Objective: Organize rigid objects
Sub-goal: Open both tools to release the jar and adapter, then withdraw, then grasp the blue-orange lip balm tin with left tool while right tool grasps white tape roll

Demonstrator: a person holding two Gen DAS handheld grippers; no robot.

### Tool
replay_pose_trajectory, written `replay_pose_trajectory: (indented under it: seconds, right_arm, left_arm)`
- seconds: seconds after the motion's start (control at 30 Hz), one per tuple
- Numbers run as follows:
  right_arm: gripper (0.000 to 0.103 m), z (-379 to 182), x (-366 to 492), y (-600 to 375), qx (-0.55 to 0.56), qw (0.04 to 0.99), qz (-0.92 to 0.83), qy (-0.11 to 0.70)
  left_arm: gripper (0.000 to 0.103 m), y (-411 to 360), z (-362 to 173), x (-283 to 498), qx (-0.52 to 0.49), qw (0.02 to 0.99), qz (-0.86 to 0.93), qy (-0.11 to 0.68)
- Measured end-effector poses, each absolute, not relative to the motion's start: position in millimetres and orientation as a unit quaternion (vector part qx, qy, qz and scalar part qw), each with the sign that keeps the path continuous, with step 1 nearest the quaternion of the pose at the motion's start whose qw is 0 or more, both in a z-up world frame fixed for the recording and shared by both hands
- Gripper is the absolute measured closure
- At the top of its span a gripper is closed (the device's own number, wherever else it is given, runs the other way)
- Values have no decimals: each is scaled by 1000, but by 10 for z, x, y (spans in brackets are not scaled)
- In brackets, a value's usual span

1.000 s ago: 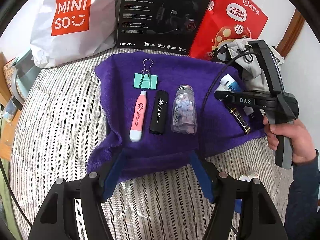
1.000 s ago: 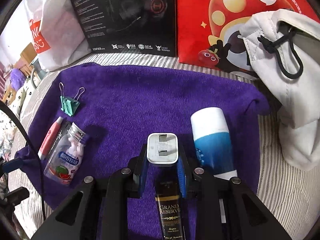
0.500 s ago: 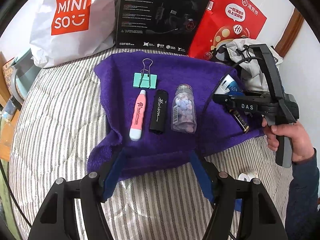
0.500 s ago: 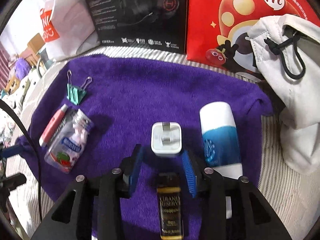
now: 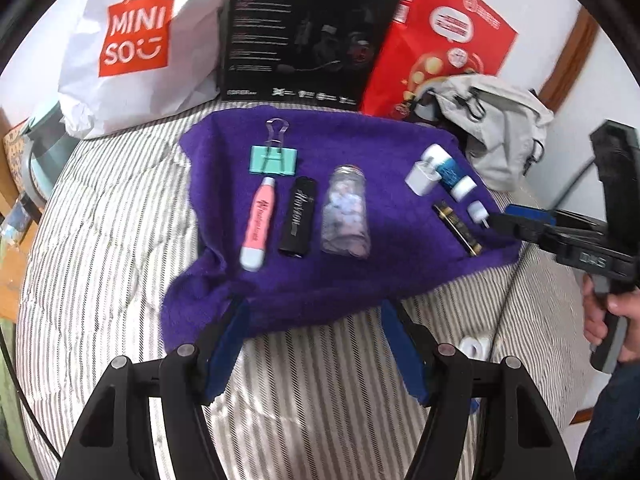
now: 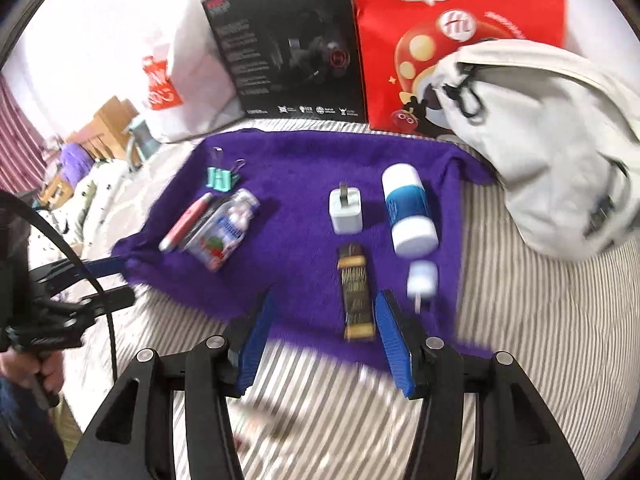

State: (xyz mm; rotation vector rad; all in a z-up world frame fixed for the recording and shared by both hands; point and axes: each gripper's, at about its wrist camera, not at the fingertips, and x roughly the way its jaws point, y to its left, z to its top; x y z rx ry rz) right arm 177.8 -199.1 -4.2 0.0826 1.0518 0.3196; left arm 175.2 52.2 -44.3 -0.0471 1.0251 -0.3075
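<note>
A purple towel [image 5: 360, 280] [image 6: 304, 160] lies on the striped bed. On it rest a teal binder clip [image 5: 274, 159] [image 6: 222, 178], a pink pen-like tube [image 5: 258, 226], a black Horizon lighter [image 5: 299, 216], a clear candy bottle [image 5: 347, 212] [image 6: 224, 232], a white charger plug [image 5: 422, 178] [image 6: 346, 210], a blue and white bottle [image 5: 450, 172] [image 6: 408, 210], a small white dropper bottle [image 5: 478, 212] [image 6: 422, 276] and a black and gold bar [image 5: 458, 226] [image 6: 356, 300]. My left gripper [image 5: 312, 348] stands open at the towel's near edge. My right gripper [image 6: 320, 340] is open and holds nothing, behind the bar.
A white Miniso bag [image 5: 136, 40], a black headset box [image 5: 308, 36] and a red paper bag [image 5: 444, 36] stand along the back. A grey drawstring pouch [image 5: 504, 128] [image 6: 552, 140] lies to the right of the towel. A hand [image 5: 616, 320] holds the right gripper's handle.
My right gripper let go of the white charger plug, opened wide and drew back toward the towel's near edge. The plug now rests on the towel beside the blue and white bottle.
</note>
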Motion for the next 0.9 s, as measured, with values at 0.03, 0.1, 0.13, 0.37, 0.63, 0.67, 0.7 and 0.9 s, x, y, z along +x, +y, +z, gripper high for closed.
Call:
replay_pose_trajectory:
  seconds: [0.03, 0.1, 0.13, 0.37, 0.63, 0.67, 0.7, 0.9]
  right_arm:
    - [50, -29, 1709, -2021, 43, 852, 151, 499]
    - [50, 3, 1533, -2109, 49, 853, 146, 499]
    - [50, 8, 1447, -2160, 51, 853, 142, 500]
    - [50, -119, 958, -2594, 85, 845, 98, 518]
    - [50, -167, 553, -2782, 92, 840, 70, 529]
    - [50, -171, 528, -2793, 93, 840, 68, 531]
    - [50, -178, 519, -2792, 91, 839, 65, 533]
    - [50, -82, 524, -2683, 57, 841, 61, 534]
  left_arm:
    - [37, 493, -438, 1726, -19, 860, -147, 489]
    - [37, 410, -421, 1645, -12, 860, -151, 488]
    - [37, 352, -409, 1586, -8, 859, -156, 487]
    - [37, -182, -500, 1131, 49, 849, -205, 484]
    - [37, -517, -762, 872, 106, 833, -254, 481]
    - [37, -525, -789, 869, 108, 829, -259, 483]
    - [37, -538, -813, 874, 110, 827, -265, 483]
    - [37, -659, -924, 925, 150, 823, -274, 475]
